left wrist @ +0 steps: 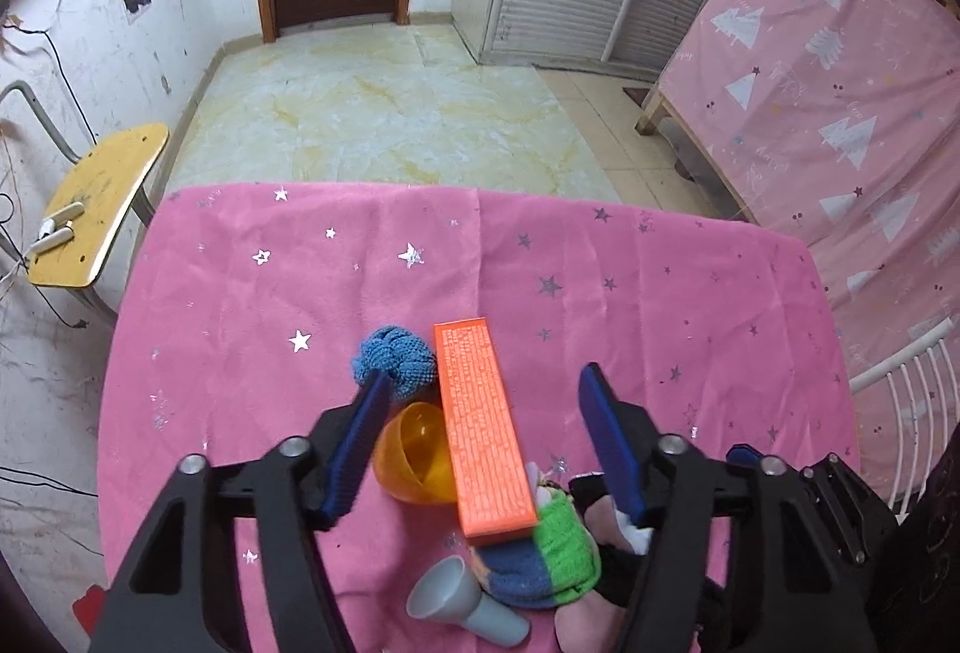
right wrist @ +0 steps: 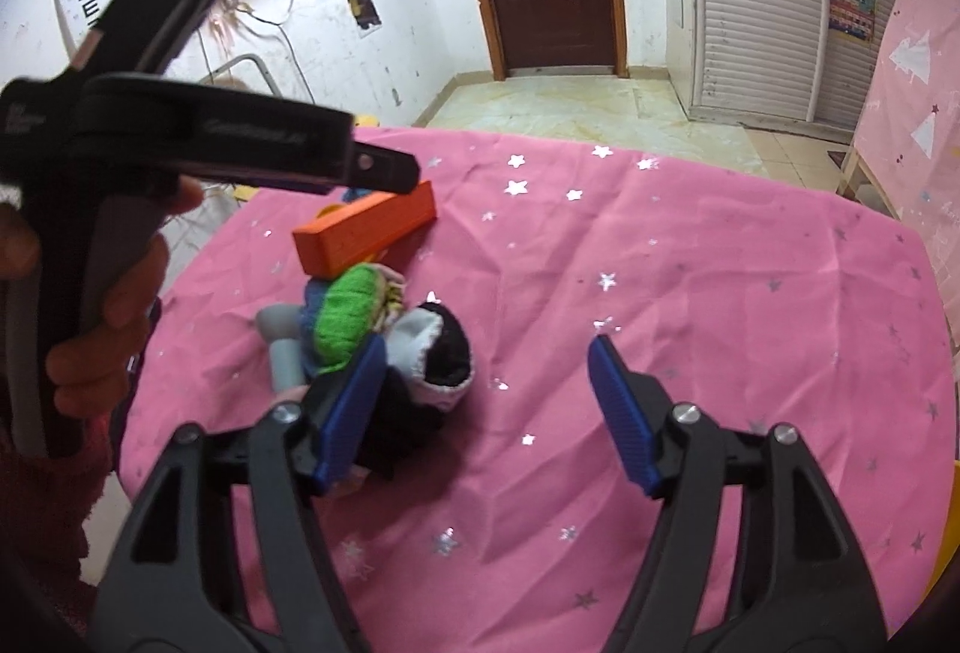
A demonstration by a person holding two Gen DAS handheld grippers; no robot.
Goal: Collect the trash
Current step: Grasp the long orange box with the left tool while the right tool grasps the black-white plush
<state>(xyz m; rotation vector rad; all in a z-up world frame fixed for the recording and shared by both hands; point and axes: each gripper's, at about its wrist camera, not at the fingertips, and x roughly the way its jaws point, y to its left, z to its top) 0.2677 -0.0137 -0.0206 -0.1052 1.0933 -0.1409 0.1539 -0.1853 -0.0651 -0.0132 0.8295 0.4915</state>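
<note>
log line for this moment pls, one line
left gripper open over orange box | right gripper open, empty, beside black sock | pile on pink cloth uncollected

On the worktop (left wrist: 240, 293) the box (left wrist: 483, 425) lies between cup (left wrist: 414, 452) and sock (left wrist: 558, 551) — funnel (left wrist: 462, 605) nearest, cloth ball (left wrist: 396, 359) beyond.

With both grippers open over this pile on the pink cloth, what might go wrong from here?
1. The long orange box lies propped across the orange plastic half-shell and the green-and-blue knitted piece; closing the left gripper on it may tip it or scatter its neighbours.
2. The right gripper has one finger against the black-and-white fabric; it may snag several pieces together.
</note>
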